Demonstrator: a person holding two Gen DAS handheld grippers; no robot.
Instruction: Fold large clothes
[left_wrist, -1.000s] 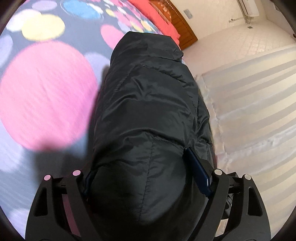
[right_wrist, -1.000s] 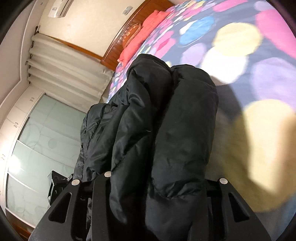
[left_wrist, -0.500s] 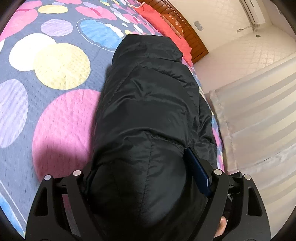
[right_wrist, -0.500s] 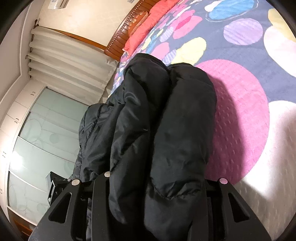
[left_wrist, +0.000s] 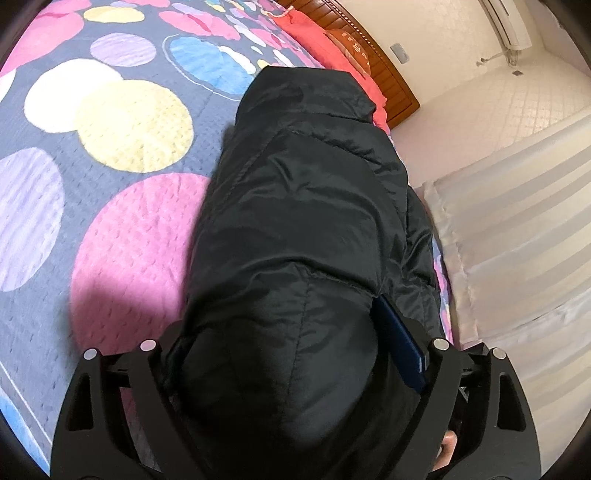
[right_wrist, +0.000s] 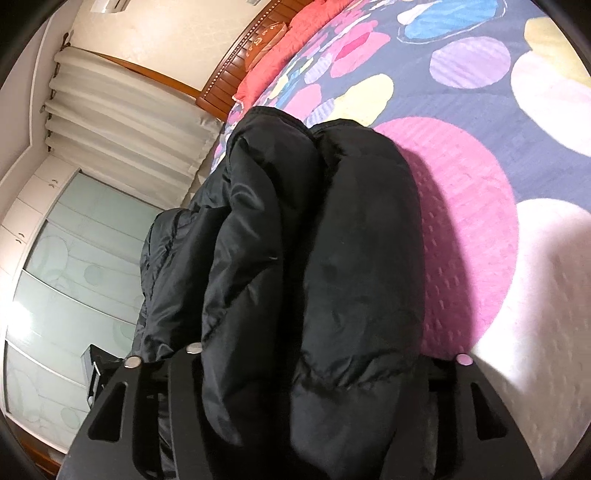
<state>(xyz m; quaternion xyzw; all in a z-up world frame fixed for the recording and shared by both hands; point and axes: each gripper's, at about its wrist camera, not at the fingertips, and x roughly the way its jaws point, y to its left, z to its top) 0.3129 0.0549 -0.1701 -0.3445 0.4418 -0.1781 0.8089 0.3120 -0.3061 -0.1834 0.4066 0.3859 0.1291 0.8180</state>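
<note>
You've got the puffy black quilted jacket (left_wrist: 295, 229) bunched and clamped in both your left gripper (left_wrist: 295, 369) and right gripper (right_wrist: 314, 387), lifted above the polka-dot bedspread (left_wrist: 129, 122). Looks mid-fold, so next you'd lay it down flat and even.

The jacket (left_wrist: 295, 229) is black, padded and shiny, with stitched quilt seams crossing its panels. It is bunched into a thick, puffy bundle rather than spread flat. In the left wrist view it runs away from the camera as one rounded mass, a raised fold at its far end. In the right wrist view the jacket (right_wrist: 332, 258) shows as two fat rolls lying side by side, touching, with looser crumpled fabric trailing off to the left. It casts a shadow on the bed (right_wrist: 480, 206) beneath it.
</note>
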